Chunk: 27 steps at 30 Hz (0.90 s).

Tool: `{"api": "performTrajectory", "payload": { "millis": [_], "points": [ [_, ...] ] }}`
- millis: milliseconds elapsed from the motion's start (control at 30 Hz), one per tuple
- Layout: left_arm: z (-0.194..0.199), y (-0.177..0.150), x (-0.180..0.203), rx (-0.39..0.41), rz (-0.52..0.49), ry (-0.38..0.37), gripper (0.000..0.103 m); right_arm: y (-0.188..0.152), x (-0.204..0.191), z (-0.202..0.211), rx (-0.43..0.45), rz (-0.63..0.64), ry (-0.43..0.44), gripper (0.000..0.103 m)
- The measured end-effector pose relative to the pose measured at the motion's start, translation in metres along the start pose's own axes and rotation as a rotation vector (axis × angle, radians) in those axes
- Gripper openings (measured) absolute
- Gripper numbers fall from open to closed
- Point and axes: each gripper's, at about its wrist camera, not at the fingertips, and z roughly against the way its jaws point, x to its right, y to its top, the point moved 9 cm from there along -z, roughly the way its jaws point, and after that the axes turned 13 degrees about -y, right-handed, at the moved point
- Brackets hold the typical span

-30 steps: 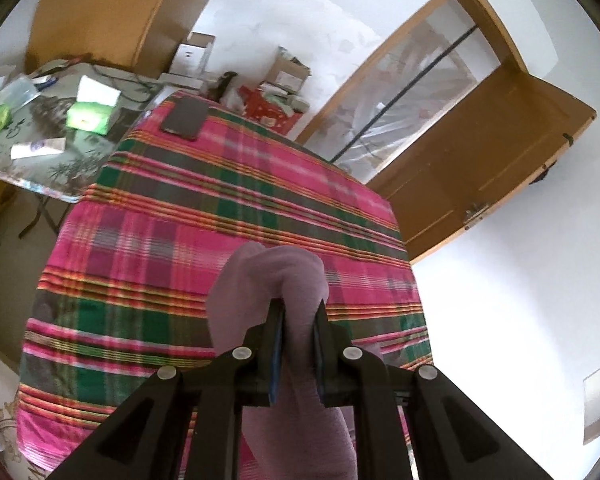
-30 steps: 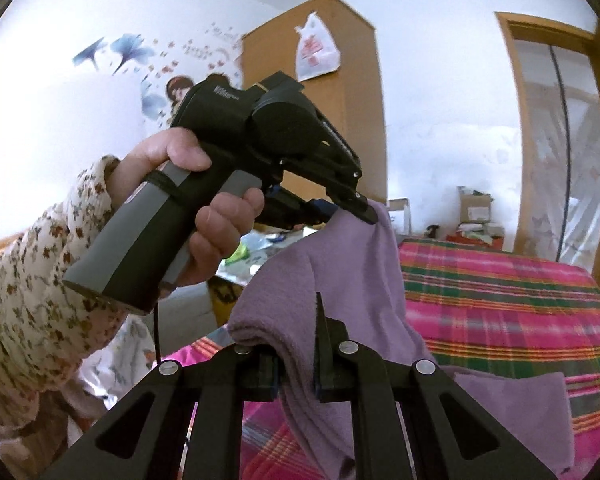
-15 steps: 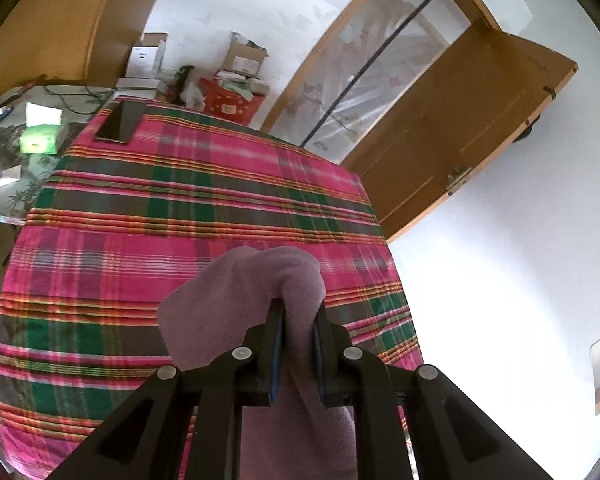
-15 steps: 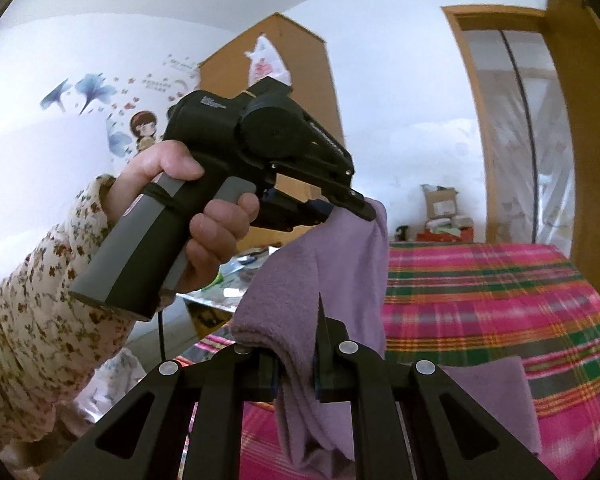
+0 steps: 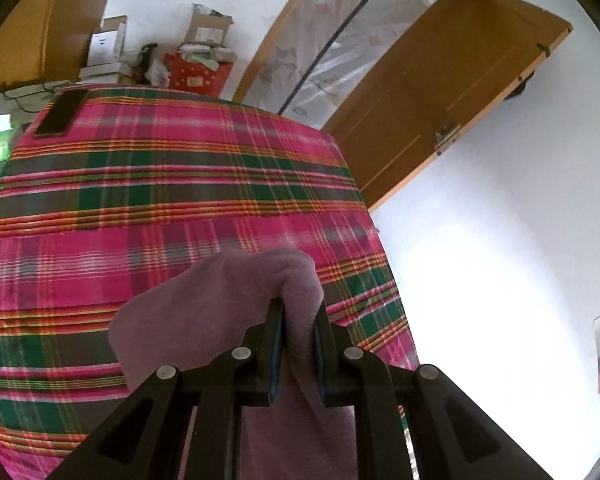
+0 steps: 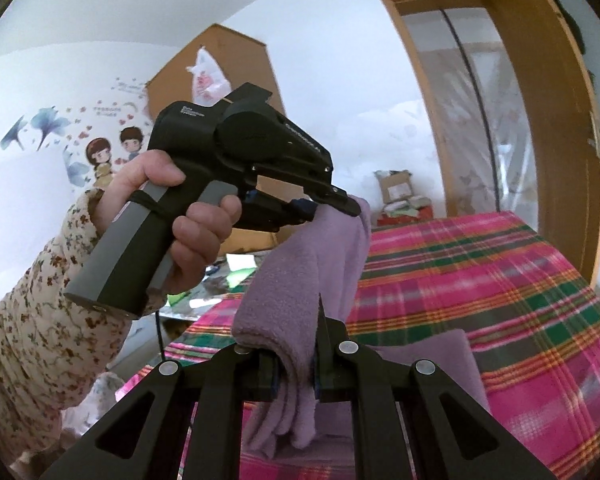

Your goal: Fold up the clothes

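Clearly soft, light fleece: purple garment (image 6: 300, 280) droops between left gripper (image 6: 342, 204) and right gripper (image 6: 296, 364), both clamped on its edge, centre frame; grip corners.

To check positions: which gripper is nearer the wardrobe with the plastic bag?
Left. The left gripper is in front of the wardrobe; the right gripper is behind the left one.

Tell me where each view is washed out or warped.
Left wrist view: the white wall at right is blown out, and the plaid bedspread bulges from fisheye distortion. Right wrist view: the wall above the cartoon decal is overexposed, the door frame bows, and the purple garment stays sharp.
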Motion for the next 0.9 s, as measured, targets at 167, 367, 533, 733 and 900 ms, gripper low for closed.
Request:
{"api": "performTrajectory", "payload": {
  "millis": [167,367,533,733,900],
  "points": [
    [-0.029,-0.001,0.009,-0.051,-0.012,0.011,0.014,-0.006,0.025,0.0,-0.02,-0.04,-0.03,0.011],
    [-0.065,-0.004,0.011,-0.112,-0.006,0.031,0.014,-0.015,0.057,-0.004,-0.056,-0.096,-0.066,0.011],
    [-0.093,-0.006,0.004,-0.153,0.013,0.042,0.015,-0.027,0.082,-0.01,-0.098,-0.153,-0.068,0.011],
    [-0.122,-0.009,-0.006,-0.189,0.034,0.05,0.016,-0.039,0.111,-0.018,-0.137,-0.195,-0.102,0.011],
    [-0.147,-0.011,-0.014,-0.218,0.051,0.056,0.017,-0.047,0.13,-0.025,-0.151,-0.212,-0.131,0.012]
  ]
}}
